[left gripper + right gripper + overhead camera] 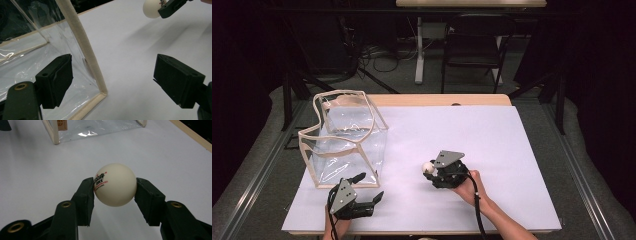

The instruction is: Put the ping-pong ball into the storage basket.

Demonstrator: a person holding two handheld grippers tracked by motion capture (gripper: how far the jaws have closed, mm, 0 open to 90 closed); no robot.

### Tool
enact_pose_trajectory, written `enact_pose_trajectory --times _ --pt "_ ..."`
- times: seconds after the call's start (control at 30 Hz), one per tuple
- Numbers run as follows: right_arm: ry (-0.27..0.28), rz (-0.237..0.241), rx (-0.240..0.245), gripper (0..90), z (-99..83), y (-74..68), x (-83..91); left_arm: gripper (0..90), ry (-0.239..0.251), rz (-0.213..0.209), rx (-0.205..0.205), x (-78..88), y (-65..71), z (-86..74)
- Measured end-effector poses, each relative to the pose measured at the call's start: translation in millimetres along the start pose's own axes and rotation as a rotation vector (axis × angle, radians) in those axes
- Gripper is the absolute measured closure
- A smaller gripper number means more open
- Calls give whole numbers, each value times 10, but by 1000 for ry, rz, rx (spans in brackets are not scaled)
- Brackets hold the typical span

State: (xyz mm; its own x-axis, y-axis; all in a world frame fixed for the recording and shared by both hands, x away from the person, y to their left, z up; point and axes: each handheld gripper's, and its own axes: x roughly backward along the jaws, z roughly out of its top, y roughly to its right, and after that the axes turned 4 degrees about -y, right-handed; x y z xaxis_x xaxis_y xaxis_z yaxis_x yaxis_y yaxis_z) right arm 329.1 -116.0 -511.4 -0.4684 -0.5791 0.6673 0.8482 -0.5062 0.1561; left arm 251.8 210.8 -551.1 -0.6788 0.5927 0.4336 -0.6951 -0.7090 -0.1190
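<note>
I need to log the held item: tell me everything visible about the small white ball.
The small white ball is a smooth, matte, off-white sphere, like a table-tennis ball, with a small red and black printed logo on one side. It is clamped between the two black jaws of the right gripper, which press on opposite sides. It sits just above the white table sheet, to the right of the clear plastic bag and apart from it.

White sheet [472,145] covering most of tabletop [437,100]; bare wooden strip showing along far edge. Beyond tabletop, dark folding chair [474,42] standing on grey carpet [402,75]. White leg [419,50] of second table just left of chair, pale top [472,3] at upper frame edge. Loose cables [384,52] strewn on floor left of that leg. Black stand legs [292,80] at far left. Dark surroundings on both sides.
</note>
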Motion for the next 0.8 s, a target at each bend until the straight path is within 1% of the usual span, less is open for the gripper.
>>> enact_pose_trajectory --times 0.8 --pt "35 -13 -3 505 86 42 110 161 -1 -1 4 -8 6 1"
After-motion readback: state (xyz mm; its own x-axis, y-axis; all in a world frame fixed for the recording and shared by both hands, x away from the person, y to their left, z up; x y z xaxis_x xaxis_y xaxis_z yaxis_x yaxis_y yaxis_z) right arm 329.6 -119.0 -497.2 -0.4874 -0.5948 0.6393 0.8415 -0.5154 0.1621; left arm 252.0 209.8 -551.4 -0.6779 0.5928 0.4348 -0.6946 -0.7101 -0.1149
